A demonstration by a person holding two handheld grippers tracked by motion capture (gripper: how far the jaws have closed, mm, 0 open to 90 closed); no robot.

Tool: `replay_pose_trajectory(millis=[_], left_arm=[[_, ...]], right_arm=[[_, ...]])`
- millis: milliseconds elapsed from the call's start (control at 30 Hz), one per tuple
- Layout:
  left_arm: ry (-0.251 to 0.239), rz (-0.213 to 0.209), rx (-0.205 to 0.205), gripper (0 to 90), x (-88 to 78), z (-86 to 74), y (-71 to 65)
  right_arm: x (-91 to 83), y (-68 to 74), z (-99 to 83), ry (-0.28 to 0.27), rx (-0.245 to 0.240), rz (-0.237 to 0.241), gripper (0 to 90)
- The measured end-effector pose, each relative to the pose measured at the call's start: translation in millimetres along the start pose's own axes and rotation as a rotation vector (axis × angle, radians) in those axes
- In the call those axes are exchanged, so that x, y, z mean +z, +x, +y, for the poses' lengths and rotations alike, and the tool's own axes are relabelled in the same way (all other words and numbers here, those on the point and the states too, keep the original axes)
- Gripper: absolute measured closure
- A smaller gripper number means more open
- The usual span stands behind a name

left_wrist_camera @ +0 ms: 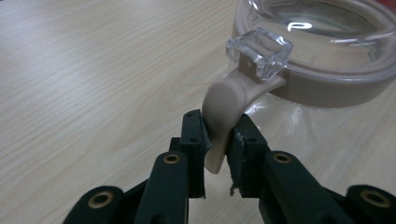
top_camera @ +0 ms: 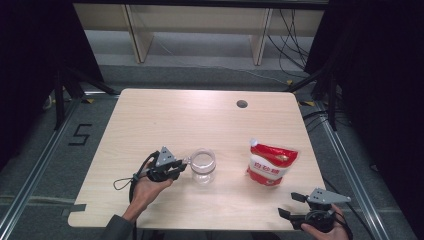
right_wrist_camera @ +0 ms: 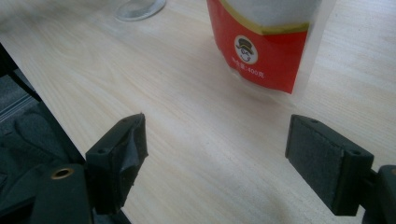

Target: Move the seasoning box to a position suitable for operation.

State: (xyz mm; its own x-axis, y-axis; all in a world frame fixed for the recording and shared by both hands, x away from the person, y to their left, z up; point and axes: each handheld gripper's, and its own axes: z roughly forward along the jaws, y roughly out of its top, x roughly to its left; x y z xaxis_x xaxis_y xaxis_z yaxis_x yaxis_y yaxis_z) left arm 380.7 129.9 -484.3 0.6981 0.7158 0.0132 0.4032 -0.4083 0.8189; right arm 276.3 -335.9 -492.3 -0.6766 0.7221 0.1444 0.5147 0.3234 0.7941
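The glass jar (top_camera: 203, 165) stands upright on the counter (top_camera: 165, 120), a little below centre, with the red sugar pouch (top_camera: 271, 162) lying well apart at its three o'clock; the left tool (top_camera: 176, 166), at the jar's nine o'clock, is clenched on the beige latch tab (left_wrist_camera: 223, 119) that hangs from the clear lid (left_wrist_camera: 322, 32); the right tool (top_camera: 288, 205) rests released near the counter's edge at about five o'clock of the pouch, nothing between its pads.

The tab is thin, curved and smooth, so the grip could slide off it if the pull runs along its length; nothing steadies the jar, so a sideways tug on the tab could drag or tip the whole jar rather than free the lid; a tipped glass jar could roll toward the counter's near edge.
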Motion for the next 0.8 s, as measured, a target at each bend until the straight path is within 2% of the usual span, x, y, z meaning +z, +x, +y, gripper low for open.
replay_pose_trajectory(millis=[33,67,100,133,200,300,333,400,433,467,500,533,567,600,633,667,700,733,767,800], left_arm=[[0.011,0.004,-0.002,76.6,-1.6,0.1,-2.1],[0.003,-0.011,0.004,76.3,-1.9,-0.9,-5.6],[0.003,-0.011,0.004,76.2,-1.9,-0.9,-5.6],[-0.002,-0.024,0.001,76.0,-2.1,-1.6,-9.9],[0.003,-0.022,0.006,75.9,-3.1,-1.7,-11.9],[0.000,-0.024,0.002,75.9,-4.6,-3.0,-18.0],[0.002,-0.034,0.018,75.8,-6.2,-3.3,-21.9],[0.000,-0.027,0.025,75.5,-7.0,-3.4,-23.8],[0.001,-0.040,0.023,75.4,-7.7,-4.3,-26.8],[-0.008,-0.038,0.005,75.3,-7.8,-5.1,-29.7],[-0.008,-0.038,0.005,75.2,-7.8,-5.1,-29.7],[0.000,-0.036,0.026,75.2,-9.2,-5.4,-30.1],[-0.008,-0.043,0.025,75.1,-9.1,-6.0,-31.4],[-0.009,-0.047,0.006,75.0,-9.1,-6.3,-33.5],[-0.004,-0.049,0.014,74.8,-10.0,-6.3,-34.8],[-0.006,-0.055,0.028,74.5,-11.1,-6.7,-37.3],[-0.006,-0.055,0.028,74.3,-11.1,-6.7,-37.3],[-0.002,-0.064,0.011,74.3,-11.5,-7.0,-38.9],[-0.022,-0.070,-0.006,73.6,-10.5,-7.5,-41.5],[-0.012,-0.075,0.006,73.6,-11.2,-7.6,-42.4]], right_arm=[[0.0,0.0,0.0,0.000,0.000,0.000,21.5],[-0.4,2.8,-0.4,0.021,0.046,0.012,21.5],[-0.4,2.8,-0.4,0.021,0.046,0.012,21.5],[-0.8,0.1,0.7,0.007,0.006,-0.003,21.4],[0.1,1.2,0.4,-0.006,0.015,0.008,21.4],[0.7,1.2,0.5,0.005,0.015,-0.002,21.4],[0.0,2.9,0.5,0.014,0.033,0.007,21.4],[0.5,3.6,0.3,0.016,0.040,0.002,21.5],[0.7,0.8,0.4,0.005,0.007,0.001,21.5],[-0.2,3.3,0.4,0.014,0.048,0.011,21.5],[-0.2,3.3,0.4,0.014,0.048,0.011,21.5],[-0.1,3.2,0.5,0.013,0.047,0.011,21.5],[0.2,1.9,0.5,0.008,0.030,0.012,21.5],[0.2,0.9,0.4,0.004,0.007,0.003,21.5],[0.4,0.8,0.4,0.006,0.009,0.005,21.5],[-0.2,3.3,0.5,0.013,0.049,0.013,21.5],[-0.2,3.3,0.5,0.013,0.049,0.013,21.5],[0.0,3.3,0.5,0.015,0.044,0.011,21.5],[0.0,3.5,0.4,0.017,0.040,0.011,21.5],[0.0,3.5,0.4,0.017,0.040,0.011,21.5]])
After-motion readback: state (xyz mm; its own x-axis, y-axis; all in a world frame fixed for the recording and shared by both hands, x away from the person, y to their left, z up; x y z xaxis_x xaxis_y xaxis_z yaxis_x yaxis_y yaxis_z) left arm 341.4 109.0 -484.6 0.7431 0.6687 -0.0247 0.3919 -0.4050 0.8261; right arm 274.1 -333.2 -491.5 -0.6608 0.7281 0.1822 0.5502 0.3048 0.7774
